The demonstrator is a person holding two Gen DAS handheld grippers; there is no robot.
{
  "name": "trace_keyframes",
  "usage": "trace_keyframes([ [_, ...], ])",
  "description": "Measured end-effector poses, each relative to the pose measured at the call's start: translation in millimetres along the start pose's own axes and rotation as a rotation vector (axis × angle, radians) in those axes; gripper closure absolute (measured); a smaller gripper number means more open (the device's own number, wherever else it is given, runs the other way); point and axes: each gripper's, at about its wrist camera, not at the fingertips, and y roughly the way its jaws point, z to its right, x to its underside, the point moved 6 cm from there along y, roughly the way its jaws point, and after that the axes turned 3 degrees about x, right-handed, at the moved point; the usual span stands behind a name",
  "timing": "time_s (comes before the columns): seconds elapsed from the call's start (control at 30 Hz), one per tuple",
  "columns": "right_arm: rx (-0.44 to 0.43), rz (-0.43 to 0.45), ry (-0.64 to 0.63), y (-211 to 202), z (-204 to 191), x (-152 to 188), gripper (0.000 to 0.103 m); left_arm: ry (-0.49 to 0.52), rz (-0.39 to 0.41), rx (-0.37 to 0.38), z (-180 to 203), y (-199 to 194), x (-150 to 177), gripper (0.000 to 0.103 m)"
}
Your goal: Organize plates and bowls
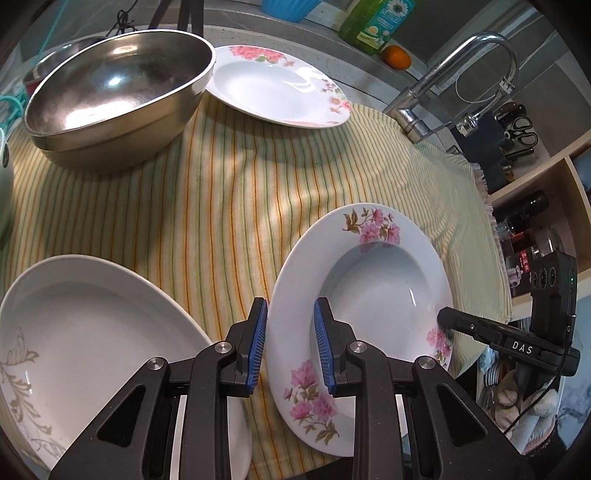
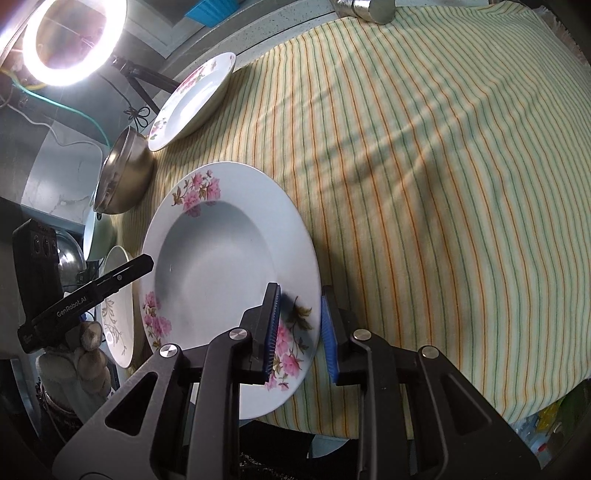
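I had the pink-flower plate [image 1: 369, 295] by two opposite edges, lifted or tilted over the striped cloth [image 1: 229, 192]; couldn't tell if its far edge touched the cloth. My left gripper [image 1: 290, 347] pinched the rim w/ one blue pad under and one on top, fingers nearly together. My right gripper [image 2: 301, 330] did the same on the other side, rim between its pads, narrow gap.

Risks, as I judged them:
- Both grips were thin rim pinches on glazed ceramic; if one hand pulled or twisted differently from the other, the rim could've slid out and the plate dropped on the cloth or off the near table edge.
- The white plate w/ grey scrollwork [image 1: 92, 332] sat just beside my left gripper; a sideways swing could've clipped it.
- The steel bowl [image 1: 118, 96], apparently nested in another, and the second floral plate [image 1: 277, 85] were further back, touching or near touching; setting down there carelessly could've knocked them.
- The cloth could've bunched and dragged things if the plate scraped it.

Writing: "DAS" on the right gripper's side in the left view, "GenRobot.AI" on the left gripper's side in the right view. The green bottle [image 1: 373, 22] had a daisy label, text too small to read.
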Motion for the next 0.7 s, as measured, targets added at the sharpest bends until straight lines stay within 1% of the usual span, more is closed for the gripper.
trace_keyframes([
  [0.2,0.006,-0.001,-0.011,1.6,-2.5,1.7,0.081,0.004,0.004,-0.007,-0.7,-0.6,2.3,0.079],
  [0.37,0.013,-0.001,-0.021,2.1,-2.1,2.9,0.078,0.009,0.005,-0.015,0.5,-0.6,2.7,0.079],
  [0.4,0.017,-0.003,-0.024,2.2,-2.1,3.0,0.075,0.011,0.006,-0.018,0.2,-0.9,2.4,0.079],
  [0.47,0.035,0.01,-0.03,0.3,0.0,1.8,0.055,0.009,0.012,-0.016,-0.1,-2.8,1.0,0.079],
  [0.53,0.043,0.028,-0.033,-3.7,2.6,-1.7,0.048,0.012,0.022,-0.018,-0.1,-5.6,-1.2,0.079],
  [0.7,0.055,0.062,-0.036,-16.5,7.9,-13.1,0.047,0.003,0.05,-0.021,-1.8,-13.2,-6.9,0.079],
])
